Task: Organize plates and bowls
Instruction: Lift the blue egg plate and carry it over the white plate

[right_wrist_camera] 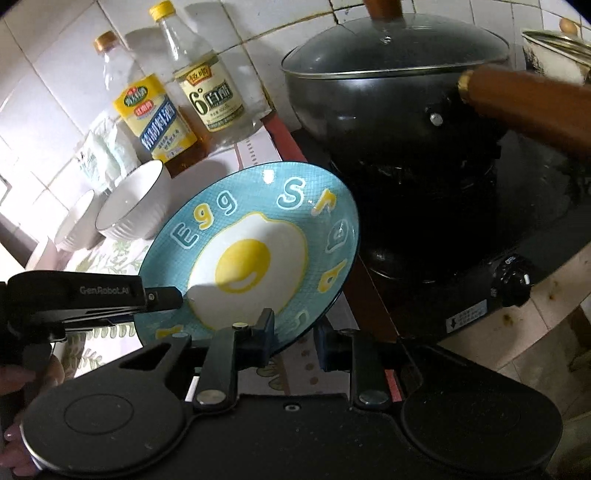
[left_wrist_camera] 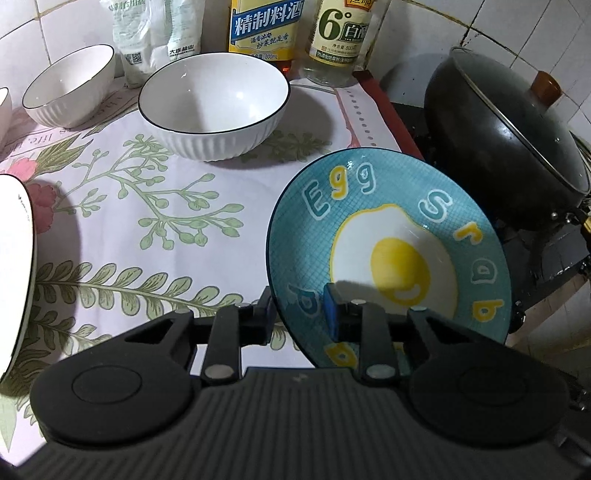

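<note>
At the right end of the counter, beside the stove, the blue plate [left_wrist_camera: 388, 236] is tilted up off the floral cloth [left_wrist_camera: 122, 206], gripped at its near rim from two sides. The left gripper [left_wrist_camera: 299, 314] is clamped on the rim, one finger under it and the blue pad on the glazed face; the right gripper [right_wrist_camera: 295, 339] pinches the rim further along in the same way, so the plate hangs between the two. It looks to be glazed ceramic: stiff, fairly heavy, slick under the pads and likely to chip or break if it slips. The rim is the only place to hold it, and a thin edge grip probably lets it pivot, so two holds spaced apart seem wise. Just beyond the plate's far edge stands the black wok [right_wrist_camera: 391, 110] with its glass lid, its wooden handle [right_wrist_camera: 524, 107] reaching across the right side; a swing that way would risk a knock. Behind sit a large white bowl [left_wrist_camera: 214, 107] and a smaller bowl [left_wrist_camera: 70, 85], with two bottles [left_wrist_camera: 266, 29] against the tiled wall. A white dish [left_wrist_camera: 14, 266] shows at the left edge.
</note>
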{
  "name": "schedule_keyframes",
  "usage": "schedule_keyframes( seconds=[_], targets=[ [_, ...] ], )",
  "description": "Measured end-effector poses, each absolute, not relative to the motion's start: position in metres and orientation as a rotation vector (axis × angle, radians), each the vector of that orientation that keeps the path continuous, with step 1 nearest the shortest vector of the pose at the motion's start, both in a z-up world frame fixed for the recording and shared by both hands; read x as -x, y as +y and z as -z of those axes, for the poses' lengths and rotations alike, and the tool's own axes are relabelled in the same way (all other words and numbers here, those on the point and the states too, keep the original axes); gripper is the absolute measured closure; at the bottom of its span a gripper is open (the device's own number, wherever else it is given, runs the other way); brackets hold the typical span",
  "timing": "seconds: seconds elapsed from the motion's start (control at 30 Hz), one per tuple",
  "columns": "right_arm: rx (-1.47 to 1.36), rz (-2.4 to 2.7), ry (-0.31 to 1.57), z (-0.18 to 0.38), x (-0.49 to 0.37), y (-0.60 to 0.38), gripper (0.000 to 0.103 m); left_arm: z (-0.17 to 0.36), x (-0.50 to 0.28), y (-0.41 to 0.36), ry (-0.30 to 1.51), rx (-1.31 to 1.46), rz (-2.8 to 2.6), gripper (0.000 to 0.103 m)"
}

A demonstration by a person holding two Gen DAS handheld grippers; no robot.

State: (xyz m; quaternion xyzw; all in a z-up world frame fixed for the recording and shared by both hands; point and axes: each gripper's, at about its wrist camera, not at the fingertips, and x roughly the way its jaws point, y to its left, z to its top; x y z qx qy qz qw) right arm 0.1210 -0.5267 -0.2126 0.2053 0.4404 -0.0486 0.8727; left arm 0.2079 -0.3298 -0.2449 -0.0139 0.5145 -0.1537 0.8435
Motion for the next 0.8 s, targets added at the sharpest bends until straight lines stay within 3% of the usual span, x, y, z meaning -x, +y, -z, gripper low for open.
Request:
schedule_keyframes(
  seconds=[0.8],
  targets=[
    [-0.410, 0.012, 0.957, 0.145, -0.112, -0.488, 0.076, 0.164, -0.157, -0.260, 0.999, -0.003, 0.325, 0.078]
  ],
)
